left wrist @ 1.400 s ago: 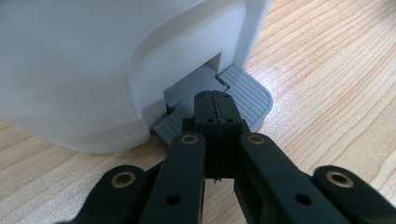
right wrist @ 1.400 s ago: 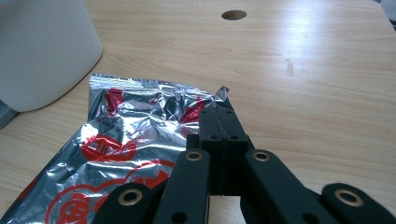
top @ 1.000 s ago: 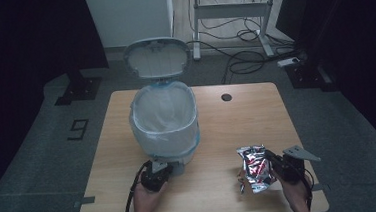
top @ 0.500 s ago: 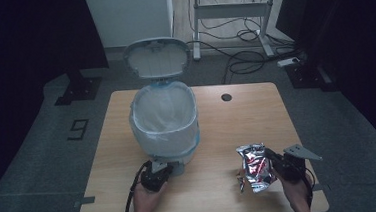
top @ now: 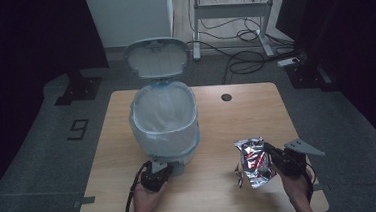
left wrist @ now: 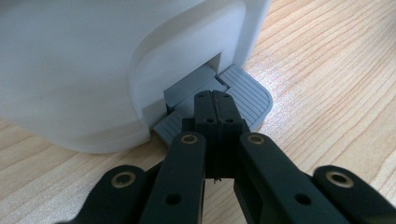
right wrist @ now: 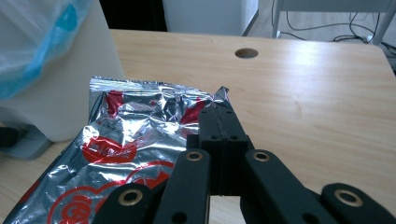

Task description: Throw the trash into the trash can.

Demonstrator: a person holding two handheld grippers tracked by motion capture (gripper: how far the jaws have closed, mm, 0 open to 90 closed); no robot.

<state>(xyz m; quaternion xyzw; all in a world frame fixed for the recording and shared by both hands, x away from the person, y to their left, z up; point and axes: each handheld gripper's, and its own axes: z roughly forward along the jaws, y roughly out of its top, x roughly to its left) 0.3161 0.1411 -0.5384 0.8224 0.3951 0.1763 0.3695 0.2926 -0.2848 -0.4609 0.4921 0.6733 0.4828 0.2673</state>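
Lifted slightly since a second ago, the right gripper (top: 272,156) holds one crinkled silver-and-red foil packet (top: 252,162) by its top edge at the lower right of the high view, jaws pinched together on the foil. At lower centre-left, the left gripper (top: 161,169) has not moved; its jaws are closed on nothing, tips resting on the single grey foot pedal (left wrist: 243,91) of one white pedal bin (top: 164,118). That bin stands at the centre left of one wooden table (top: 237,117), its lid (top: 156,58) raised and a clear bag lining its mouth. Two hands, two grippers, one packet, one bin.
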